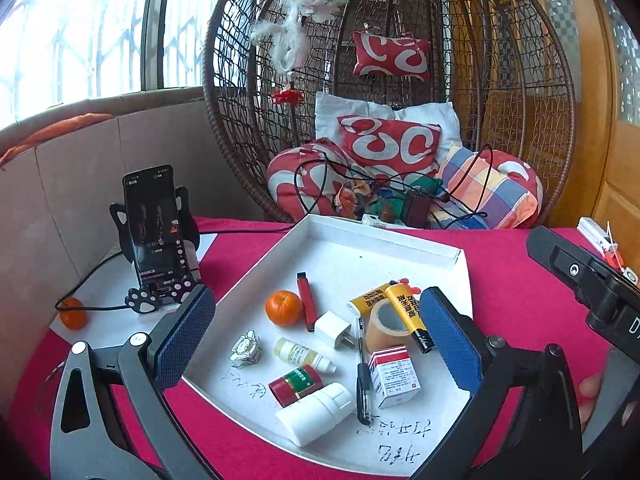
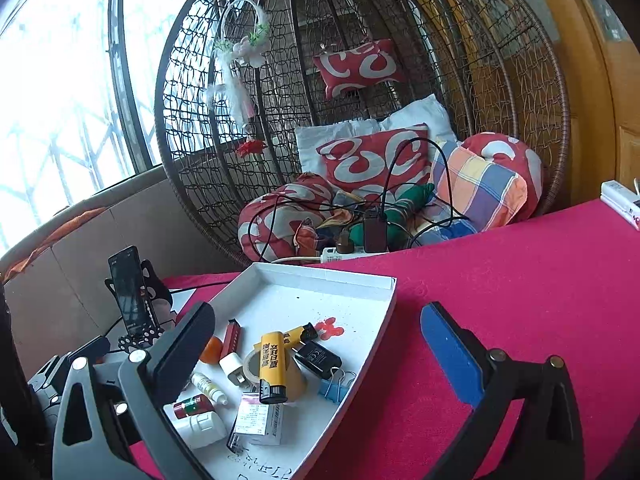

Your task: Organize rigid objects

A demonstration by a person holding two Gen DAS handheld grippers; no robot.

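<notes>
While both tools stand released with nothing between their pads, the white tray (image 1: 404, 236) sits on the red-covered desk (image 1: 520, 272), holding the small objects. The left tool (image 1: 310, 340) hovers over the tray's near half; the right tool (image 2: 320, 356) hangs over the tray's right rim and the bare cloth beside it. In the tray lie an orange (image 1: 283, 307), a red stick (image 1: 307, 301), a white plug (image 1: 334, 329), a tape roll (image 1: 386, 326), two yellow lighters (image 1: 408, 314), a pen (image 1: 363, 376), a medicine box (image 1: 394, 374), a dropper bottle (image 1: 302, 354), a red-green tube (image 1: 295, 384), a white bottle (image 1: 316, 410) and a silver trinket (image 1: 247, 347). A black charger (image 2: 318, 358) and blue clip (image 2: 336, 386) lie near the right rim. Left of the tray, a phone (image 1: 154, 220) stands in a holder, with a second orange (image 1: 73, 313) nearby.
</notes>
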